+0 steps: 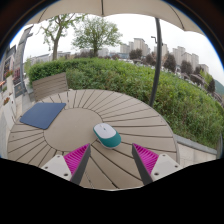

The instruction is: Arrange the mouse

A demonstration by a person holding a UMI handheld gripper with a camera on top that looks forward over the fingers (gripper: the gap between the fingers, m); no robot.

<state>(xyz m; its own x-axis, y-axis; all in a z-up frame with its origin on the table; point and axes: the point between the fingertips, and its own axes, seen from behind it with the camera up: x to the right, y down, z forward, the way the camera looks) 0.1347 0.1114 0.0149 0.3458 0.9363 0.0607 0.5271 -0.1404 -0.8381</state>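
Mouse, white and teal, lying on round slatted wooden counter, just ahead of the jaws and untouched. Gripper jaws spread wide apart, holding nothing, pink pads showing. Dark blue mat far left on counter. Grassy bank, trees, buildings beyond.

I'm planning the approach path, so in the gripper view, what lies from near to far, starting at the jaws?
Open gripper with nothing between its jaws → mouse just ahead on the round wooden table → blue mouse pad off to one side → grassy bank → trees and distant buildings.
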